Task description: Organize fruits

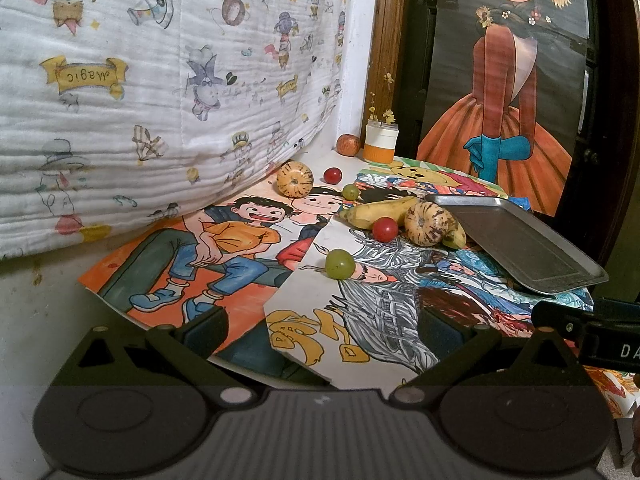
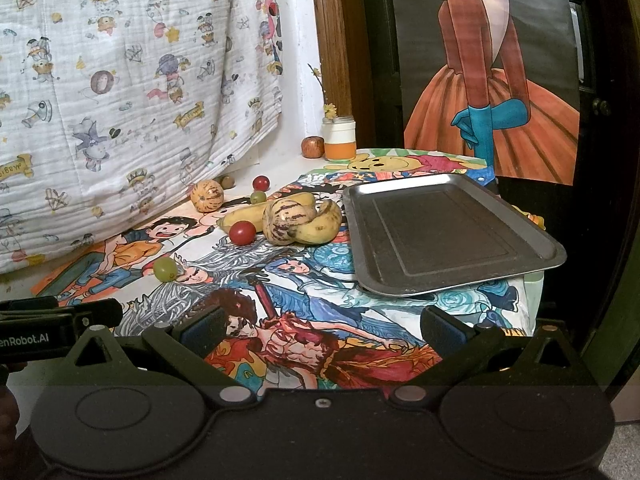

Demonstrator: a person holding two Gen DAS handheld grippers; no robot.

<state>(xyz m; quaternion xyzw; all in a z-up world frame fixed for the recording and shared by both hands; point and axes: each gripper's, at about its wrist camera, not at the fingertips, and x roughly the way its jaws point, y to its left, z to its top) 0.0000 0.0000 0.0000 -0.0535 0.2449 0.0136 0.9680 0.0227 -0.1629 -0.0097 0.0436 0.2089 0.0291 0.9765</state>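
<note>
Fruit lies scattered on a table covered with cartoon drawings. A banana [image 1: 378, 211] [image 2: 256, 212] lies beside a striped melon [image 1: 426, 224] [image 2: 290, 222], a red tomato [image 1: 385, 229] [image 2: 242, 233] and a green grape [image 1: 339, 264] [image 2: 165, 269]. Farther back sit a second striped melon [image 1: 294, 179] [image 2: 207, 196], another tomato [image 1: 332, 175] [image 2: 261, 182] and another grape [image 1: 351, 192] [image 2: 258, 197]. An empty metal tray [image 1: 520, 244] [image 2: 448, 232] rests at the right. My left gripper [image 1: 320, 332] and right gripper [image 2: 320, 330] both hover open near the table's front, holding nothing.
A patterned quilt [image 1: 160, 80] hangs along the left. A white and orange jar [image 1: 380, 142] [image 2: 340, 138] with dried flowers and an apple [image 1: 348, 145] [image 2: 313, 146] stand at the back corner. A painted poster [image 1: 508, 80] leans behind the tray.
</note>
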